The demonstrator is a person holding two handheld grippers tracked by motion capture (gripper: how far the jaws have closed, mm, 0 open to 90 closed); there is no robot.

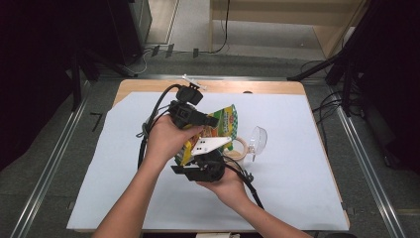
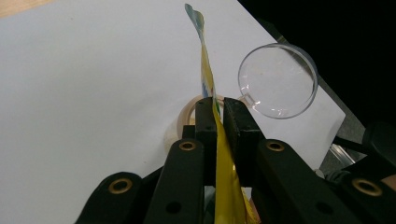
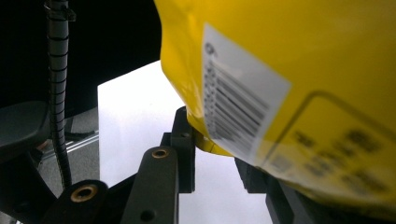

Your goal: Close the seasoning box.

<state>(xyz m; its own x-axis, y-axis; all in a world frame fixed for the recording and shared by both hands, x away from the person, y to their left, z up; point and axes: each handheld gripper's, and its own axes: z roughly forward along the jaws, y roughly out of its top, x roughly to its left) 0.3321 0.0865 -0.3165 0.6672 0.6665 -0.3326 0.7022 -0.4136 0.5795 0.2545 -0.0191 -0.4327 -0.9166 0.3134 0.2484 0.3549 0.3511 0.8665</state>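
- Snack bag point(image 1: 225, 124), yellow with a green-checked top, is held up above the white sheet point(image 1: 297, 163) near the middle of the table, between both grippers.
- Left gripper point(image 2: 217, 121) has its jaws shut tight on the bag's thin edge, which runs up between them.
- Right gripper point(image 3: 212, 140) sits under the bag's lower corner by the barcode; its jaws stand either side of that corner, but I cannot tell if they pinch it.
- Tape roll point(image 1: 238, 148) and a clear plastic cup point(image 2: 278, 80) lie on the sheet just beyond the bag.
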